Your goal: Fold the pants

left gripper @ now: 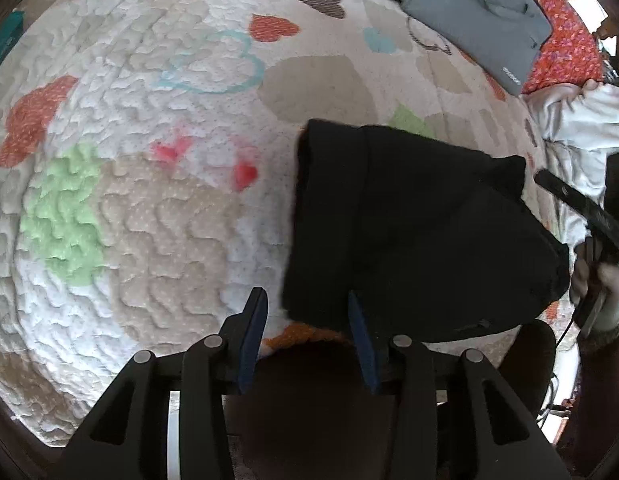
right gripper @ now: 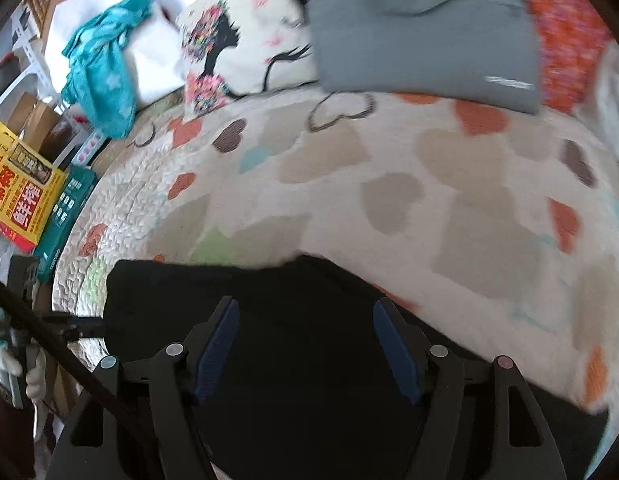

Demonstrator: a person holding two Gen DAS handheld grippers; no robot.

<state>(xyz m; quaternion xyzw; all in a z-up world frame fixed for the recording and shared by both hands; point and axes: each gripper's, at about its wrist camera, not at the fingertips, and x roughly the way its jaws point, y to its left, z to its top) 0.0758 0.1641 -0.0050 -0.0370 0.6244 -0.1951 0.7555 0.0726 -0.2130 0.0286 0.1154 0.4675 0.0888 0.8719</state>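
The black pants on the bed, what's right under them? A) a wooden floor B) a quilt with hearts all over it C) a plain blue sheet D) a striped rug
B: the black pants lie on a quilt printed with orange, green, tan and blue hearts, seen around them in both wrist views.

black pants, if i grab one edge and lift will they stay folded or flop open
The pants would probably flop: they lie in soft, rounded layers on the quilt, with no stiff crease. Likely light enough for one gripper. They may drag rather than slide, since the quilt looks puckered and grippy.
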